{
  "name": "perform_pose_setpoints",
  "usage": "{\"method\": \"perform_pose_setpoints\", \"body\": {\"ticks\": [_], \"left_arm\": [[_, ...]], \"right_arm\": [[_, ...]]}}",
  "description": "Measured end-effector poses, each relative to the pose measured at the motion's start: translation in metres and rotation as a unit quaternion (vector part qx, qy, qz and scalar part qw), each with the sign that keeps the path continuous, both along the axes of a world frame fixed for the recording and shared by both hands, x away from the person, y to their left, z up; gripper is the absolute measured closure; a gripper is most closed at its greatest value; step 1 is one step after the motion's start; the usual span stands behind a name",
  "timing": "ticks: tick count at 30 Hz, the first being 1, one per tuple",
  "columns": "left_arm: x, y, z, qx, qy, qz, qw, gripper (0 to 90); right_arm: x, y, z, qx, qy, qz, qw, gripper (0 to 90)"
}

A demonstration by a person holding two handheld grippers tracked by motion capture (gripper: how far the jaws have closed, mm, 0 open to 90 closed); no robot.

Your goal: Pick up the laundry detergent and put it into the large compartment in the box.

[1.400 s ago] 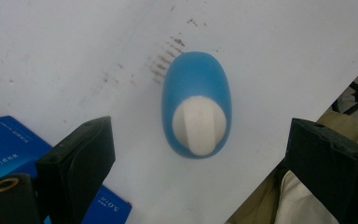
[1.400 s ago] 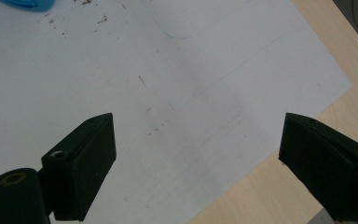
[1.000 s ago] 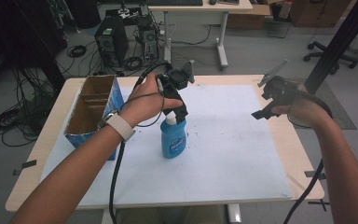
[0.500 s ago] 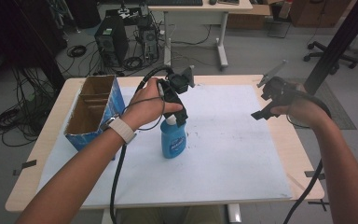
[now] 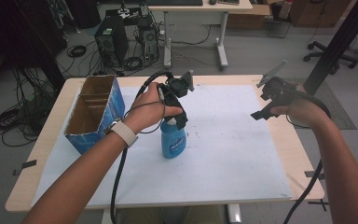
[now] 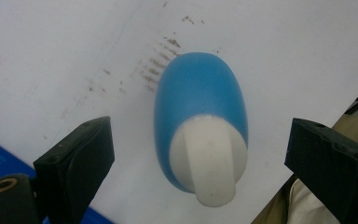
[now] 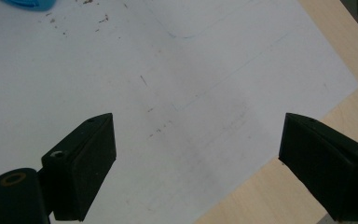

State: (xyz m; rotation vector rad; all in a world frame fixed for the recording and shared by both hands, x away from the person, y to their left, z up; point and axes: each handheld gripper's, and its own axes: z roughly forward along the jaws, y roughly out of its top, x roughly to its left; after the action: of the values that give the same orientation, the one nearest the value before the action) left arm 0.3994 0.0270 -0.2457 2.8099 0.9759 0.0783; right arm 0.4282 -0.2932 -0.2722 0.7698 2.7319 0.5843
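Observation:
A blue bottle [image 5: 173, 142] with a white cap stands upright on the white sheet [image 5: 233, 154] near the table's middle. My left gripper [image 5: 175, 120] hangs straight over it, jaws open. In the left gripper view the blue bottle [image 6: 199, 102] and its white cap [image 6: 209, 161] sit between the two black pads [image 6: 77, 163], with a gap on each side. My right gripper [image 5: 262, 99] is held open in the air over the sheet's right part. In the right gripper view my right gripper [image 7: 196, 163] has only paper between its jaws, and a sliver of the bottle [image 7: 28, 3] shows top left.
An open blue cardboard box [image 5: 93, 114] stands at the table's left, close to my left forearm. The wooden table edge [image 5: 303, 154] runs along the right of the sheet. A desk, computer towers and cables lie on the floor beyond the table.
My left gripper has come down a little over the bottle, so its cap is now hidden in the high view. The right gripper has barely moved.

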Motion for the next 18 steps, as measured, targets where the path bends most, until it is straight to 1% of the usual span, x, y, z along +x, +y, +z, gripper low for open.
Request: {"method": "perform_pose_setpoints", "body": {"ticks": [6,13,18], "left_arm": [[0.001,0.000,-0.006,0.003,0.003,0.008,1.0000,8.2],[0.002,-0.001,-0.013,0.003,0.008,0.012,0.9999,8.2],[0.002,-0.002,-0.016,0.002,0.010,0.014,0.9998,8.2]], "right_arm": [[0.000,-0.001,-0.001,0.001,0.001,0.000,1.0000,11.0],[0.001,-0.001,-0.003,0.001,0.002,0.000,1.0000,11.0],[0.001,-0.001,-0.004,0.001,0.003,0.000,1.0000,11.0]]}}
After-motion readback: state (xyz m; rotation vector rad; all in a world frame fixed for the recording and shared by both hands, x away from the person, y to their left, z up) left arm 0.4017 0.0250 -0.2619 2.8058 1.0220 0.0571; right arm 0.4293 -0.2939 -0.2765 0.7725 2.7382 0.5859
